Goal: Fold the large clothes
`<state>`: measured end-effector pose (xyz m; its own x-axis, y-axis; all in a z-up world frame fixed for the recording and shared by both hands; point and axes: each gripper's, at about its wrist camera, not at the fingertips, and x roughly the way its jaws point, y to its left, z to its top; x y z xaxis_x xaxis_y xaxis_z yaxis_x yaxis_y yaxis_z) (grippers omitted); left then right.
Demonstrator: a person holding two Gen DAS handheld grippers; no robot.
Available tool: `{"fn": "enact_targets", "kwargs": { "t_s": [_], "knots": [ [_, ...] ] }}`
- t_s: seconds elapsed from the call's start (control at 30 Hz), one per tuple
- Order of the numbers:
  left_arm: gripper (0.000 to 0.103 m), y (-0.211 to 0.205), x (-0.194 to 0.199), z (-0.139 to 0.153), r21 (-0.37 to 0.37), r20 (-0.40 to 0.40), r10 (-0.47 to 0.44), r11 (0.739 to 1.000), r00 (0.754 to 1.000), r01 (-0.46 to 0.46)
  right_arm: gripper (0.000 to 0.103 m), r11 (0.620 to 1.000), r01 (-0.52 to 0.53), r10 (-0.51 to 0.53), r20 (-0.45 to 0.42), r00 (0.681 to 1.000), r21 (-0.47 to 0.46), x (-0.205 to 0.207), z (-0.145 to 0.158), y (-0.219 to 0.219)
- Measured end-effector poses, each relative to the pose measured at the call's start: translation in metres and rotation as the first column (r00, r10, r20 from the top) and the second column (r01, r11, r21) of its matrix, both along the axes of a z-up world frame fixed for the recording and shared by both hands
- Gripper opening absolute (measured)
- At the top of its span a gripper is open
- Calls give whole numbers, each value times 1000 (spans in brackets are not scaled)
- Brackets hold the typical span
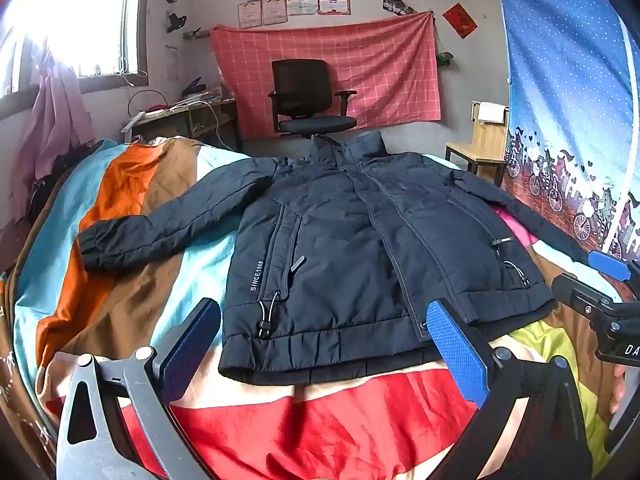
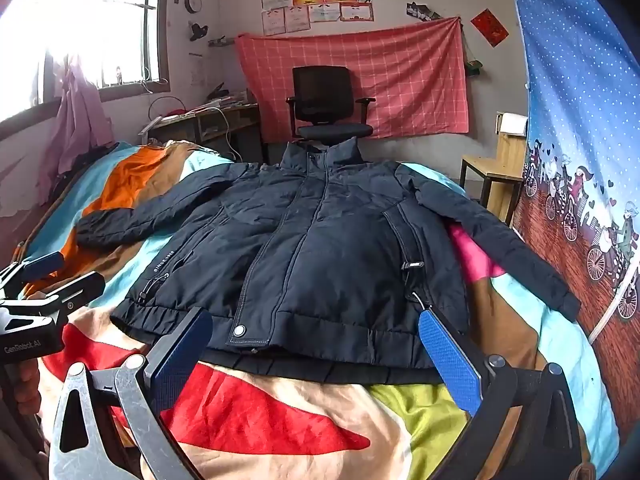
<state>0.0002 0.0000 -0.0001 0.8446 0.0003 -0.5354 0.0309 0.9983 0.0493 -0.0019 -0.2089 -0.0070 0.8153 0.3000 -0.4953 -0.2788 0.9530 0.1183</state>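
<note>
**Jacket laid flat, both grippers poised at its hem**

Nearest the cameras, the left gripper (image 1: 324,344) and the right gripper (image 2: 316,350) hovered side by side above the bedspread (image 2: 256,408), tilted downward toward the cloth. Each stood with its blue pads spread wide and nothing between them, which suited a start: wide jaws can take a thick padded edge. Neither touched the garment. From the left wrist view the right gripper's body showed at the right edge, so the two were held close together at the same end of the bed.

Just past the pads lay the jacket (image 1: 352,248), a dark navy padded one, front up, zipped, hem nearest and collar (image 2: 320,154) farthest. It was spread flat on the striped bedspread with both sleeves out to the sides, the left sleeve (image 1: 160,224) angled across the orange and teal stripes, the right sleeve (image 2: 504,240) running toward the blue curtain (image 2: 580,120). That layout probably left the sleeves free to be folded inward first.

Beyond the bed stood an office chair (image 1: 308,96) before a red checked cloth (image 1: 380,68) pinned to the wall.
</note>
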Motion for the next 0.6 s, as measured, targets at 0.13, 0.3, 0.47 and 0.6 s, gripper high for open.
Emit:
{"fn": "enact_targets", "kwargs": {
  "t_s": [0.13, 0.3, 0.47, 0.6],
  "knots": [
    [101, 0, 0, 0, -1, 6, 0, 1000, 1000, 0, 103, 1000, -1, 1, -3, 1000, 1, 0, 0, 0],
    [101, 0, 0, 0, 0, 7, 1, 1000, 1000, -1, 103, 1000, 0, 0, -4, 1000, -1, 0, 0, 0],
    [101, 0, 0, 0, 0, 6, 2, 1000, 1000, -2, 103, 1000, 0, 0, -3, 1000, -1, 0, -1, 0],
    [101, 0, 0, 0, 1, 5, 1, 1000, 1000, -1, 103, 1000, -1, 1, -4, 1000, -1, 0, -1, 0]
  ]
}}
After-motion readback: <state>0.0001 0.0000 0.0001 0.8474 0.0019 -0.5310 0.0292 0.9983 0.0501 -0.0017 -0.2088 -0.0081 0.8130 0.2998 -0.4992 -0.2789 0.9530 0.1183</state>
